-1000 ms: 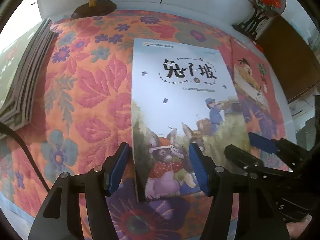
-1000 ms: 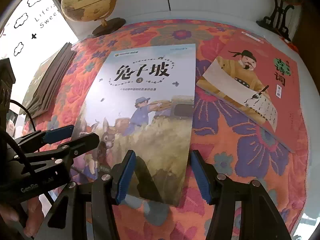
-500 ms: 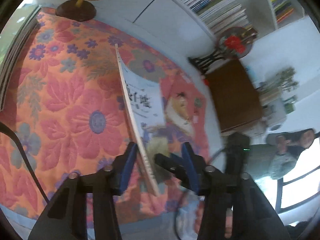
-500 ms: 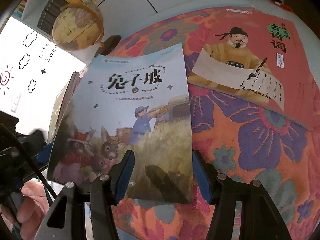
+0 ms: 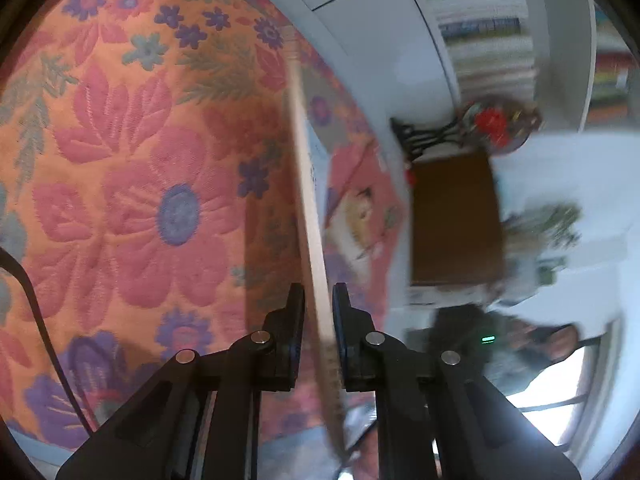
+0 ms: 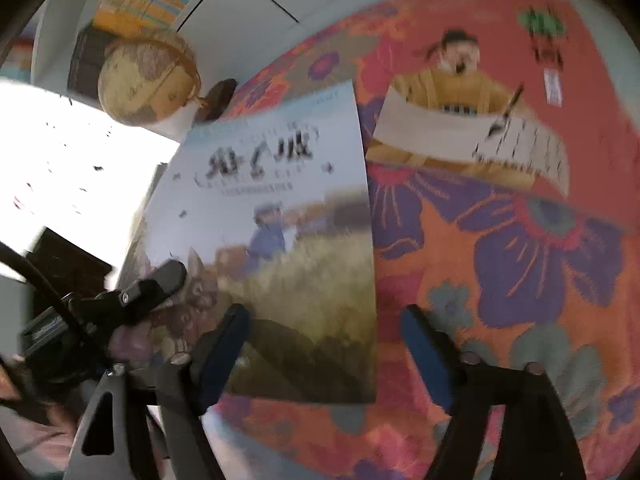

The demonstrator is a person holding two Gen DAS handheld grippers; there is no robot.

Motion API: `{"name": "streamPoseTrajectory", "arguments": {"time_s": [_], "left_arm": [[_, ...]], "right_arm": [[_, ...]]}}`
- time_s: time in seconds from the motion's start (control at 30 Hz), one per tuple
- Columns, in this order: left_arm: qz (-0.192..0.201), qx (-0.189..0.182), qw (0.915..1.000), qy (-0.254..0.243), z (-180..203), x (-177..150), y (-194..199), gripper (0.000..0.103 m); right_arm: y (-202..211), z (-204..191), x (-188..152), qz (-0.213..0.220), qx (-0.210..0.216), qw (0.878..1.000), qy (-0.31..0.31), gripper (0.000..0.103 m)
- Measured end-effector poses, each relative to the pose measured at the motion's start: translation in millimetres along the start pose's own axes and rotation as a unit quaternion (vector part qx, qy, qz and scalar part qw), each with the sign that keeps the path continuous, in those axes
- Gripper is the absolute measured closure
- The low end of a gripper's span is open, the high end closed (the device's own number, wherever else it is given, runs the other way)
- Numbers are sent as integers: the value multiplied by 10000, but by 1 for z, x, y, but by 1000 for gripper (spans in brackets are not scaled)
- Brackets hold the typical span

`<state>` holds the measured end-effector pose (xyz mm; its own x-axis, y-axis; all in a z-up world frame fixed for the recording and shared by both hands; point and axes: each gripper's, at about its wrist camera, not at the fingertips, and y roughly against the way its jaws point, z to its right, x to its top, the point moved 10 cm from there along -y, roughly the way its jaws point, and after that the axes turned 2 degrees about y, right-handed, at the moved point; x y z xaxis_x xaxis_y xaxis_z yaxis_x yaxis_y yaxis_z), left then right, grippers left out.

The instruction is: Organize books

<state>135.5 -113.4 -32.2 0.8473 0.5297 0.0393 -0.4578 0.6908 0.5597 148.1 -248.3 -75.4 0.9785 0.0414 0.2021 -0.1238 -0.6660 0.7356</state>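
My left gripper (image 5: 319, 300) is shut on the near edge of a pale blue picture book with rabbits on its cover (image 6: 276, 216). In the left wrist view the book shows edge-on (image 5: 310, 208), lifted and tilted above the floral cloth. In the right wrist view the left gripper (image 6: 160, 280) clamps the book's lower left corner. My right gripper (image 6: 324, 340) is open and empty, its jaws set wide just below the book's near edge. A red book with a robed writer (image 6: 480, 112) lies flat on the cloth to the right; it also shows in the left wrist view (image 5: 360, 208).
An orange floral tablecloth (image 5: 132, 184) covers the table. A globe (image 6: 148, 76) stands at the back left. A dark metal stand with a red ornament (image 5: 492, 128) and a brown cabinet (image 5: 456, 220) are beyond the table's right end. Bookshelves (image 5: 488, 40) line the wall.
My left gripper closed on the blue book's edge and lifted it off the cloth, tipping it upright. The right gripper stayed open below the book.
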Motion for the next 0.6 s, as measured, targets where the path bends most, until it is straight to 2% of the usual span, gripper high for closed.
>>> {"name": "streamPoseTrajectory", "arguments": {"time_s": [0.17,0.23,0.3,0.33,0.4,0.5,0.57,0.6], "left_arm": [[-264,-451,9968,612,-11,6,-5,92],[-328,-574,9932,958,-21,5,-8,92],[-359,-522,9933,968,-23,-2,-8,92],[-339,-317,9952,861,-26,-2,-8,92],[-378,67,9972,644,-32,-3,-3,92],[-358,938,9949,-58,-36,-6,-6,91],[-294,1607,9842,-682,-35,-11,-7,89],[-249,1952,9750,-1031,-33,-15,-7,88]], "right_arm": [[1,0,2,-111,688,9972,-258,25],[-1,0,3,-107,964,9943,-432,34],[-2,-2,4,-61,1060,9932,-466,55],[-1,-1,4,-2,1026,9937,-454,59],[0,-2,4,75,934,9952,-292,73],[2,-6,4,140,734,9972,-20,83],[-1,-12,3,121,324,9986,401,83],[-2,-17,-1,95,177,9978,628,83]]}}
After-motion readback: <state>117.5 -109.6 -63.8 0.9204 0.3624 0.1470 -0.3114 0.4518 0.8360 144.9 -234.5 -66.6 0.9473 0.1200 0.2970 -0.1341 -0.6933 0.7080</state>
